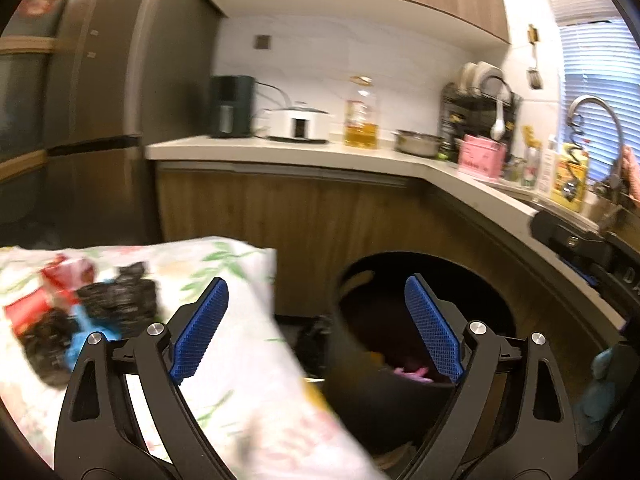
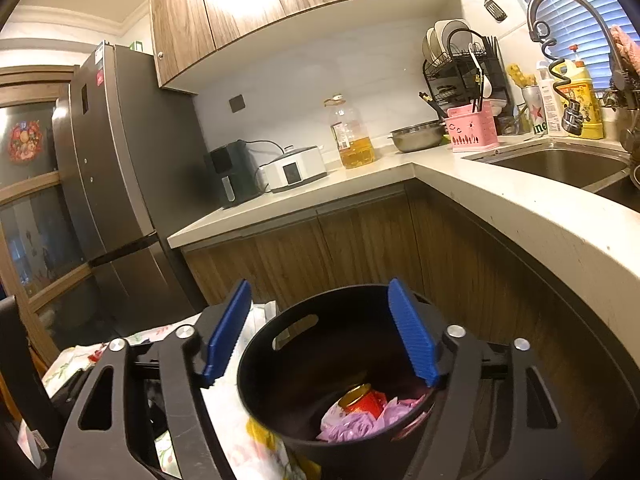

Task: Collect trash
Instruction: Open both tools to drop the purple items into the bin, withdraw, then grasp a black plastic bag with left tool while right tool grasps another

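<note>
A black round trash bin (image 2: 312, 364) stands beside a table with a floral cloth (image 2: 248, 452). Inside it lie a red can (image 2: 362, 400) and crumpled pink plastic (image 2: 352, 426). My right gripper (image 2: 320, 332) is open and empty, hovering above the bin's rim. My left gripper (image 1: 316, 328) is open and empty, over the table edge next to the bin (image 1: 360, 392). On the floral cloth (image 1: 240, 380) lie black crumpled bags (image 1: 116, 300), red packaging (image 1: 32, 308) and a blue scrap (image 1: 80, 340), left of the left gripper.
A kitchen counter (image 2: 500, 196) wraps around the corner with an oil bottle (image 2: 352, 136), appliances, a pink caddy (image 2: 472, 128) and a sink (image 2: 560, 164). A fridge (image 2: 120, 184) stands on the left. Wooden cabinets sit behind the bin.
</note>
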The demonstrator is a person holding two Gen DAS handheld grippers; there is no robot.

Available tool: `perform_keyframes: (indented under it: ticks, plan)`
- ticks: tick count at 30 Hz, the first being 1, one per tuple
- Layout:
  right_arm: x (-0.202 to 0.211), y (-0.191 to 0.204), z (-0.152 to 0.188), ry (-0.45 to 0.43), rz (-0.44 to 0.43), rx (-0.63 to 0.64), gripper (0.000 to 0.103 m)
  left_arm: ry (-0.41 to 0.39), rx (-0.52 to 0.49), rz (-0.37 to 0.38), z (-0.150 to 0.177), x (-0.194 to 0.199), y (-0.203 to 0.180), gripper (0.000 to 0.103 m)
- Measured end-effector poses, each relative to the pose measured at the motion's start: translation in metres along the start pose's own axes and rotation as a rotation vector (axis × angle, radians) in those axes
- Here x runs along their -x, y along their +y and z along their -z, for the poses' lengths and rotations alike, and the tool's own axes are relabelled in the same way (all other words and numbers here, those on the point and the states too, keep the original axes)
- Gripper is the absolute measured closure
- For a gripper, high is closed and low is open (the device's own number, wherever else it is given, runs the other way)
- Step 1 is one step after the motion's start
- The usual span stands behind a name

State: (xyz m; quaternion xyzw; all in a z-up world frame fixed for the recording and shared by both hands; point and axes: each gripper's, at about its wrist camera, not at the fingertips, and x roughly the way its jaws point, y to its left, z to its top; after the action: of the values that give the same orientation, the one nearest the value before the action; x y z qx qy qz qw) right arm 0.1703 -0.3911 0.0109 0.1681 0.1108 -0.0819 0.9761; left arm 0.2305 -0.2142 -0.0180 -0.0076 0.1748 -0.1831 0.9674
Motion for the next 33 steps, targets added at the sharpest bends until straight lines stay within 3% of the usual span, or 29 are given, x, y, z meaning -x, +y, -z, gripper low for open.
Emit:
perform_keyframes:
  ticks: [10,22,33]
  plan:
    - [0.015,0.035,0.025,0.027,-0.040,0.020,0.029,-0.051,0.080,-0.195,0.017,0.048,0.067,0.015]
    - [0.004,0.102,0.063,0.117,-0.184,0.084,0.029,-0.056,0.166,-0.402,0.044,0.083,0.158,0.015]
    - [-0.018,0.154,0.086,0.144,-0.256,0.151,0.029,-0.027,0.202,-0.476,0.051,0.061,0.206,0.017]
